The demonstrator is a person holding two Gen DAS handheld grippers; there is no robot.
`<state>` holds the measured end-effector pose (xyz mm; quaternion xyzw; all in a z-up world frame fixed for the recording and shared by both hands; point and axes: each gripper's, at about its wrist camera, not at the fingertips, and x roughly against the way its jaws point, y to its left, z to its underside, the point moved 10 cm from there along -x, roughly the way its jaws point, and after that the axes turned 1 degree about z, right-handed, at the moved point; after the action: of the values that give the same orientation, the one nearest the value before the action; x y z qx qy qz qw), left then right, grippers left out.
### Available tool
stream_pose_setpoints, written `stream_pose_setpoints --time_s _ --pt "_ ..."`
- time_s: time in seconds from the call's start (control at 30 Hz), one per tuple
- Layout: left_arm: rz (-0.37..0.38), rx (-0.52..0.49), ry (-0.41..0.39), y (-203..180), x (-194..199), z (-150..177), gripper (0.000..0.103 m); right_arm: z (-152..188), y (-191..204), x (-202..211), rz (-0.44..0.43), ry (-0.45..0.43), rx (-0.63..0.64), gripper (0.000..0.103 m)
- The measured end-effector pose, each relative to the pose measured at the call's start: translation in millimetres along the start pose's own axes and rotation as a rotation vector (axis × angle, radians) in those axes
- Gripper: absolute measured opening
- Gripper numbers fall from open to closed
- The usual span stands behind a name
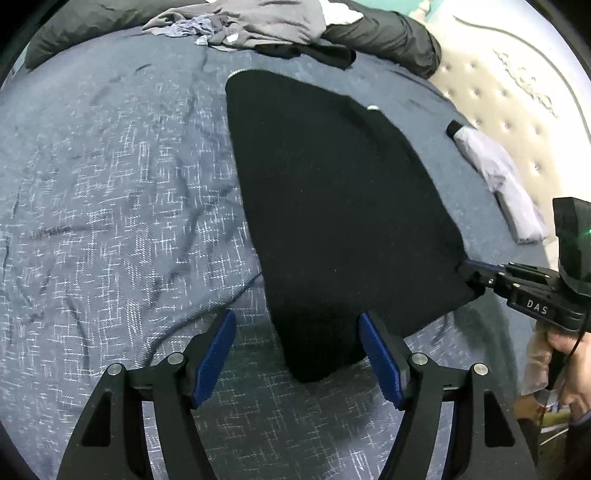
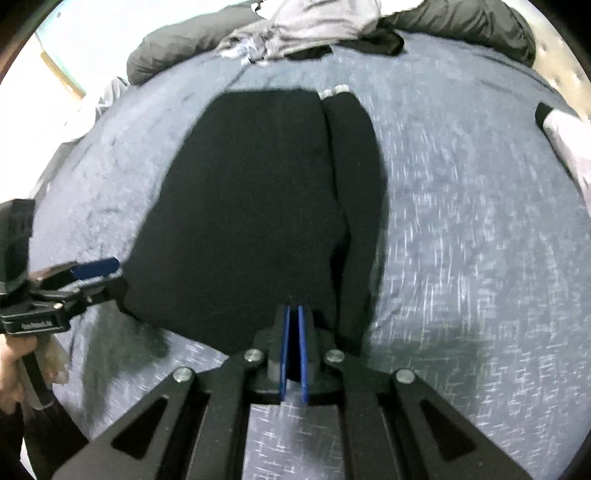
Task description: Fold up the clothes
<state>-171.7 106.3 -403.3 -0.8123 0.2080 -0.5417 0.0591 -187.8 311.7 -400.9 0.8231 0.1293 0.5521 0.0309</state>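
A black garment (image 1: pixel 332 206) lies flat on the blue patterned bedspread (image 1: pixel 110 206), partly folded lengthwise. My left gripper (image 1: pixel 297 321) is open, its blue pads on either side of the garment's near corner, just above the bed. My right gripper (image 2: pixel 293 314) is shut on the garment's (image 2: pixel 251 206) near edge; it also shows in the left wrist view (image 1: pixel 469 269) at the garment's right corner. The left gripper shows in the right wrist view (image 2: pixel 110 275) at the garment's left corner, open.
A pile of grey and black clothes (image 1: pixel 258 26) lies at the far end of the bed against dark pillows (image 1: pixel 399 37). A folded light grey garment (image 1: pixel 498 177) lies at the right edge, next to a beige tufted mattress (image 1: pixel 517 92).
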Motion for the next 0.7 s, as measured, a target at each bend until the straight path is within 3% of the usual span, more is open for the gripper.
stream_pose_setpoints --time_s 0.27,0.53,0.67,0.7 --pt "-0.012 0.006 0.001 3.2 -9.8 4.3 0.075 4.4 -1.3 -12.5 0.004 0.027 0.06 0.002" --pt "0.026 0.07 0.005 4.9 -3.4 5.1 0.075 0.3 -7.8 2.5 -0.037 0.005 -0.035 0.003" --pt "0.092 0.117 0.006 -6.1 6.4 3.9 0.074 -8.6 -26.0 25.6 -0.017 -0.038 -0.145 0.011" --pt "0.104 0.127 0.013 -12.0 5.2 3.4 0.075 -9.6 -31.0 29.1 -0.021 -0.04 -0.181 0.022"
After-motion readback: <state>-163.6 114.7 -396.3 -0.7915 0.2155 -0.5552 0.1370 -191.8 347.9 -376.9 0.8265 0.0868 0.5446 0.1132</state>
